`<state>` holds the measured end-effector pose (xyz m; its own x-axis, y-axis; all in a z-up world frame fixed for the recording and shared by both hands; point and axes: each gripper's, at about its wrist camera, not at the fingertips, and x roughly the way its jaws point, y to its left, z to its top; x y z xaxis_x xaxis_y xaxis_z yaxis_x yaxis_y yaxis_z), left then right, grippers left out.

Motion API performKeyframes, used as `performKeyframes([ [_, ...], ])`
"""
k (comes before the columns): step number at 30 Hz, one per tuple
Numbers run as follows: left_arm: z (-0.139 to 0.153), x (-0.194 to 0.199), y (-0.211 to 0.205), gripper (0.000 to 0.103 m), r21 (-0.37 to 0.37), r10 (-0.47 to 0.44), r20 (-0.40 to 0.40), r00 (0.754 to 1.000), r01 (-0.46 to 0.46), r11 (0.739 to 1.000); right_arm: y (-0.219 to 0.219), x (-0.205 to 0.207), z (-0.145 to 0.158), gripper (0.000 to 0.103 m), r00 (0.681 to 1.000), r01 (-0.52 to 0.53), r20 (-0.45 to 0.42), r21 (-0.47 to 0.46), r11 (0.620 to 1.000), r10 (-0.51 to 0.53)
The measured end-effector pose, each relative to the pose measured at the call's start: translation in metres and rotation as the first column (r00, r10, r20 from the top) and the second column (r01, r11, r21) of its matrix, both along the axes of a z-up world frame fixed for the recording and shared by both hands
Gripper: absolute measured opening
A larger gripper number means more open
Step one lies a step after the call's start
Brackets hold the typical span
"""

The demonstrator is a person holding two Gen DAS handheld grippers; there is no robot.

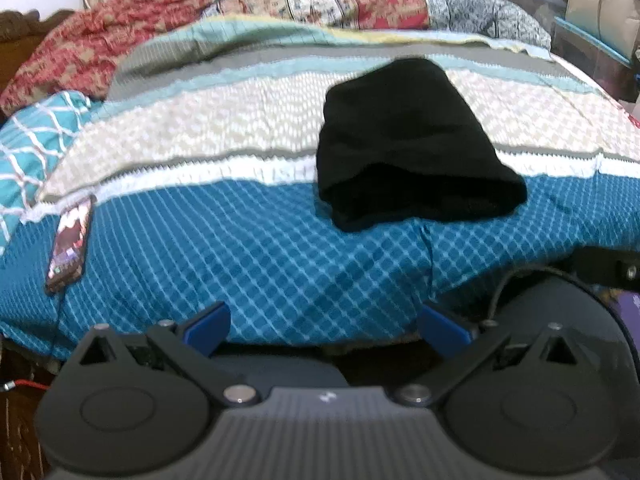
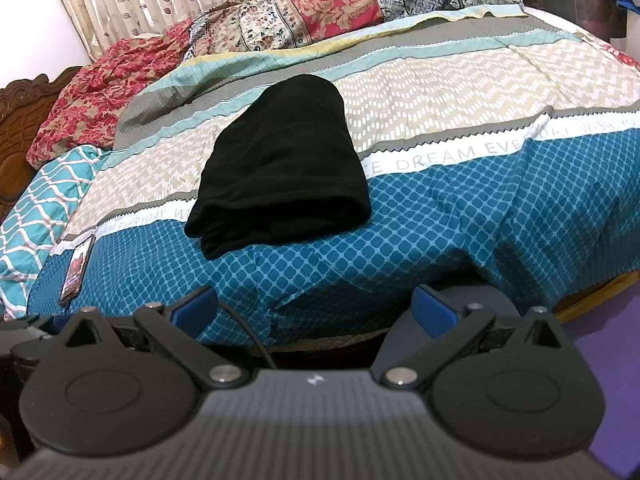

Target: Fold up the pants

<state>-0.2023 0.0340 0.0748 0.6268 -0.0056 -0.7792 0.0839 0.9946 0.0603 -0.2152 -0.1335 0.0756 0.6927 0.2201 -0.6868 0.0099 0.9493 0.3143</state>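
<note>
The black pants (image 1: 412, 144) lie folded into a compact thick bundle on the striped bedspread (image 1: 224, 128), their layered edge facing me. In the right wrist view the same pants (image 2: 284, 168) rest left of centre on the bedspread (image 2: 460, 92). My left gripper (image 1: 326, 326) is open, its blue fingertips (image 1: 208, 326) wide apart, held back at the bed's near edge well short of the bundle. My right gripper (image 2: 314, 310) is also open and empty, pulled back at the near edge. Nothing sits between either pair of fingers.
A phone (image 1: 70, 242) lies on the blue part of the cover at the left, also the phone (image 2: 78, 270) in the right view. A rumpled floral quilt (image 1: 280, 0) piles along the far side. A carved wooden headboard (image 2: 20, 128) stands left. A cable (image 2: 248, 332) trails near my right gripper.
</note>
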Motion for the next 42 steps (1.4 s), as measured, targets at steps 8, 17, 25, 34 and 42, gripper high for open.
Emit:
performKeyframes([
  [8,0.026,-0.003,-0.01,0.103,0.074,-0.053,0.144,0.988,0.043,0.996,0.001,0.003,0.004,0.103,1.0,-0.013,0.015,-0.013,1.0,0.013],
  [17,0.079,0.006,-0.004,0.103,0.001,-0.007,0.257,0.967,0.007,1.0,0.003,0.016,0.039,0.103,0.995,-0.041,0.088,-0.006,0.999,0.041],
  [25,0.071,-0.005,0.001,0.103,-0.066,0.027,0.272,0.962,-0.009,0.998,0.015,0.008,0.019,0.103,0.996,-0.052,0.071,-0.006,0.999,0.053],
  [34,0.055,-0.007,0.001,0.103,-0.035,0.048,0.219,0.975,-0.042,0.999,0.011,0.01,0.014,0.103,1.0,-0.013,0.027,0.036,0.999,0.012],
  [42,0.047,-0.003,-0.001,0.103,-0.019,0.054,0.157,0.986,-0.052,0.998,0.009,0.008,0.01,0.103,1.0,-0.004,0.01,0.056,0.998,0.004],
])
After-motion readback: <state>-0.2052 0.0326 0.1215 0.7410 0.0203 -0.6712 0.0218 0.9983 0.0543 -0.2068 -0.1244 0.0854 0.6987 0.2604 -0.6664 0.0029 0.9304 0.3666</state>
